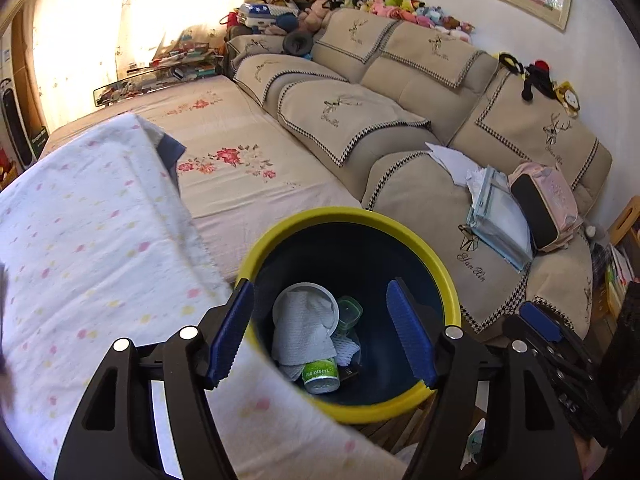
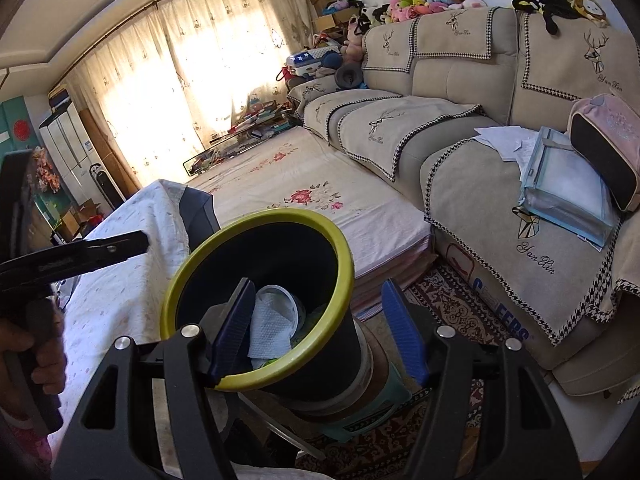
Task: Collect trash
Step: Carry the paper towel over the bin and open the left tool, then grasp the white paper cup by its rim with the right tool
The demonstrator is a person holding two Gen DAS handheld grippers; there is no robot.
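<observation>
A dark bin with a yellow rim (image 1: 352,216) stands beside the table. In it lie a white paper towel (image 1: 304,332), a white cup (image 1: 308,292), a green can (image 1: 320,376) and a small green-lidded tub (image 1: 349,312). My left gripper (image 1: 322,332) is open and empty above the bin's mouth. In the right wrist view the bin (image 2: 256,376) stands on a stool, with the paper towel (image 2: 268,328) and cup (image 2: 280,294) inside. My right gripper (image 2: 320,330) is open and empty, its jaws either side of the bin's near rim. The left gripper's body (image 2: 80,256) shows at the left.
A table with a spotted white cloth (image 1: 88,248) is at the left. A low bed with a floral sheet (image 1: 240,160) lies behind the bin. A beige sofa (image 1: 420,92) holds papers, a blue folder (image 1: 500,220) and a pink bag (image 1: 544,208). A patterned rug (image 2: 452,304) covers the floor.
</observation>
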